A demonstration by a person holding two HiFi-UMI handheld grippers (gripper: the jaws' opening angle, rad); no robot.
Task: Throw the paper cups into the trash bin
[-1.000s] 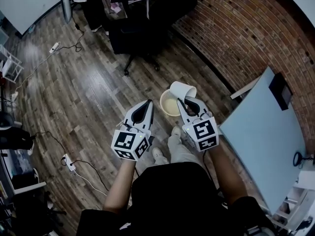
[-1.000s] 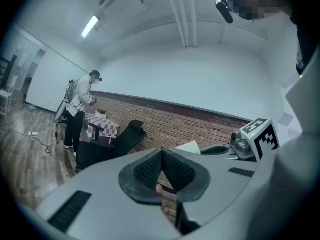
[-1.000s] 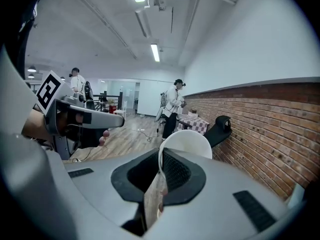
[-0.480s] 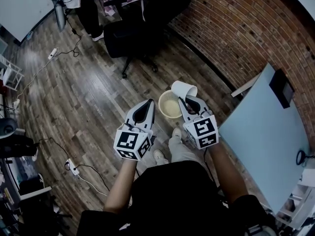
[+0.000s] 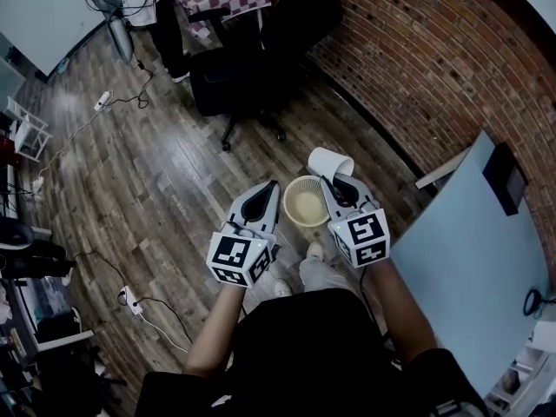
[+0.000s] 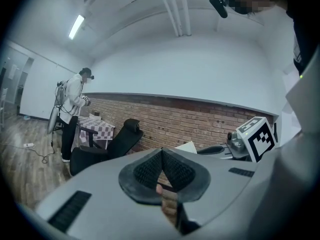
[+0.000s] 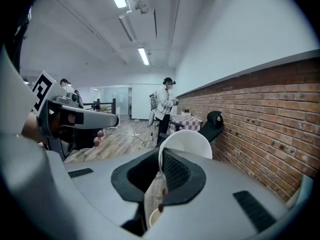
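at the left, the left gripper (image 5: 268,191) hangs over the wooden floor (image 5: 148,172) with its jaws pressed together and nothing between them. it has no part in the work now.

just right of it, the trash bin (image 5: 306,201) stands on the floor, between the two grippers and close in front of the person's shoes. its mouth is open and shows a pale inside.

further right, the right gripper (image 5: 336,183) holds the white paper cup (image 5: 331,162). the jaws are narrow and pinch only the thin wall of the cup, with one pad inside the cup and one outside. in the head view the cup is tilted, and it sits at the far right of the bin's rim, not over the middle of the opening. behind it is the brick wall (image 5: 417,50), and at the right the light desk (image 5: 469,259).

i think the cup is near the drop, but not yet well placed. if the jaws open here, the cup may hit the rim or fall past it, onto the floor by the wall. the cup is light, so it could also bounce out or stick to a pad for a moment. the pinch on one thin wall is weak, so the cup may slip early.
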